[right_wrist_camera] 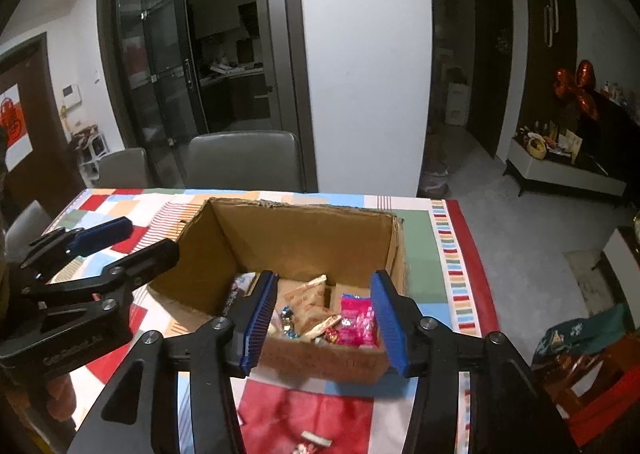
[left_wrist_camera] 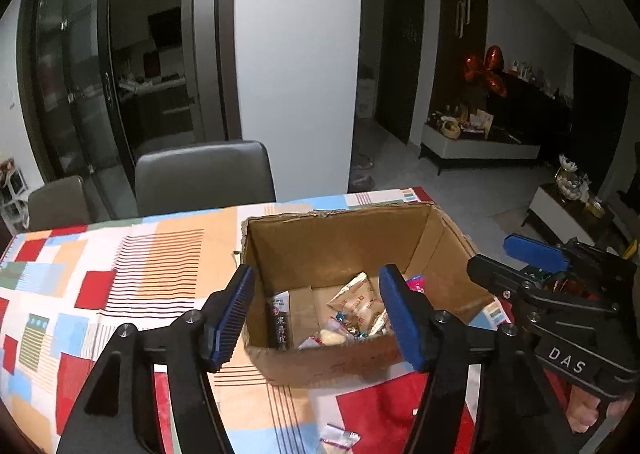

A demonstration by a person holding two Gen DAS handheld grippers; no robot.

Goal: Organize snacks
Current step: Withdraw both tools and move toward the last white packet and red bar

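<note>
The left gripper (left_wrist_camera: 316, 314) hung at lower centre of its view, jaws parted about halfway and empty, framing the open cardboard box (left_wrist_camera: 344, 242) on the patterned tablecloth (left_wrist_camera: 120, 274). The right gripper (right_wrist_camera: 322, 316) stood likewise over the box's near wall, somewhat narrower, nothing between its pads. Both probably sat there because the snacks (right_wrist_camera: 320, 318) were being gathered in the box bottom. A small wrapped candy (left_wrist_camera: 340, 440), blurred, lay loose on the cloth at the lower edge.
</note>
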